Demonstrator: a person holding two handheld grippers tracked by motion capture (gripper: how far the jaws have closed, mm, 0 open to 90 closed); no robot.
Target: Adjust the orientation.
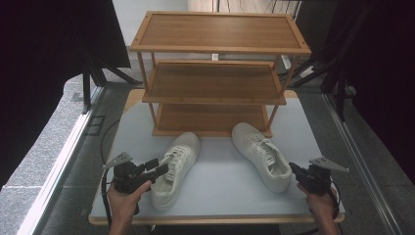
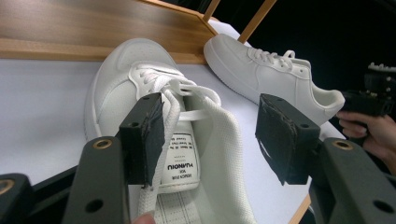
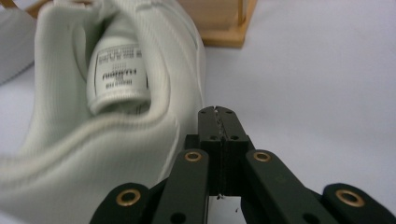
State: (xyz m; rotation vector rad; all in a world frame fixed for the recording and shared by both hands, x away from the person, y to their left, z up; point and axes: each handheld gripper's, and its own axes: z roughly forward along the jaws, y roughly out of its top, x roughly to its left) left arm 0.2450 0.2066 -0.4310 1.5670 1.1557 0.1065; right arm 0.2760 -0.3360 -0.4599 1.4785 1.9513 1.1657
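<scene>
Two white sneakers lie on the pale table in front of a wooden rack. The left sneaker [image 1: 175,169] points toward the rack, and my left gripper [image 1: 157,167] is at its opening. In the left gripper view that gripper [image 2: 212,140] is open, its jaws straddling the tongue and inner collar of the left sneaker [image 2: 126,84]; the left pad touches a lace. The right sneaker [image 1: 262,155] lies angled, heel toward my right gripper [image 1: 292,167]. In the right gripper view that gripper [image 3: 217,114] is shut on nothing, just beside the right sneaker's [image 3: 93,121] heel collar.
The three-shelf wooden rack [image 1: 215,73] stands at the back of the table [image 1: 220,196], and its shelves are bare. A rack foot [image 3: 224,28] sits just beyond the right sneaker. Dark stands and grey floor surround the table. The other hand's gripper [image 2: 373,93] shows far off.
</scene>
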